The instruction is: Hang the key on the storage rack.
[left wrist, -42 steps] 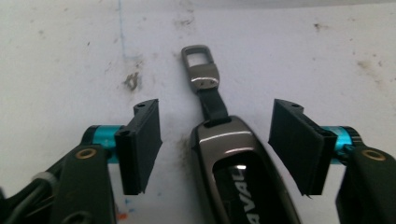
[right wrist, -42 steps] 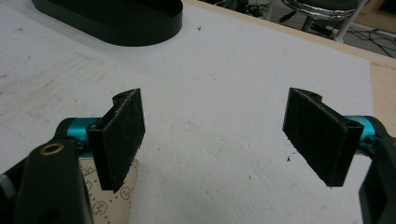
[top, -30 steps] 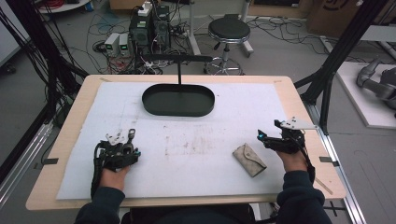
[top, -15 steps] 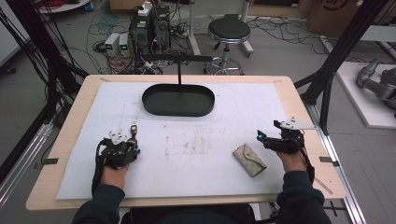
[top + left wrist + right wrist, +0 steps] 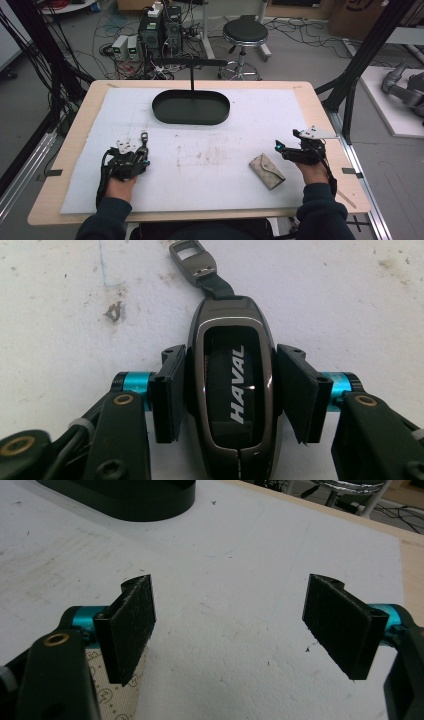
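Two hand-held grippers low over a white foam mat (image 5: 210, 150) on a pale wooden table (image 5: 322, 107). At seven o'clock on the mat, left gripper (image 5: 231, 390) closed onto a glossy dark grey car key fob marked HAVAL (image 5: 231, 385), both black pads (image 5: 169, 390) pressed against its long sides, fob flat on the mat, short black strap and grey metal loop (image 5: 192, 260) reaching out past the pads toward twelve o'clock. Same gripper (image 5: 141, 150) and fob (image 5: 143, 141) seen from above, loop end toward the far edge. At four o'clock, right gripper (image 5: 278, 146) aimed toward nine o'clock, jaws spread wide with bare mat between the pads (image 5: 130, 625) in the right gripper view (image 5: 235, 625). Just beside it, nearer the mat's middle, a small beige patterned fabric pouch (image 5: 267, 171) lying flat and slanted, its corner showing under the left pad (image 5: 115, 690); touching or not, cannot tell. At twelve o'clock, an oval black tray (image 5: 191, 107) with a thin black T-shaped stand (image 5: 191, 67) rising from its far rim. Beyond the table, a round black stool (image 5: 245, 35).
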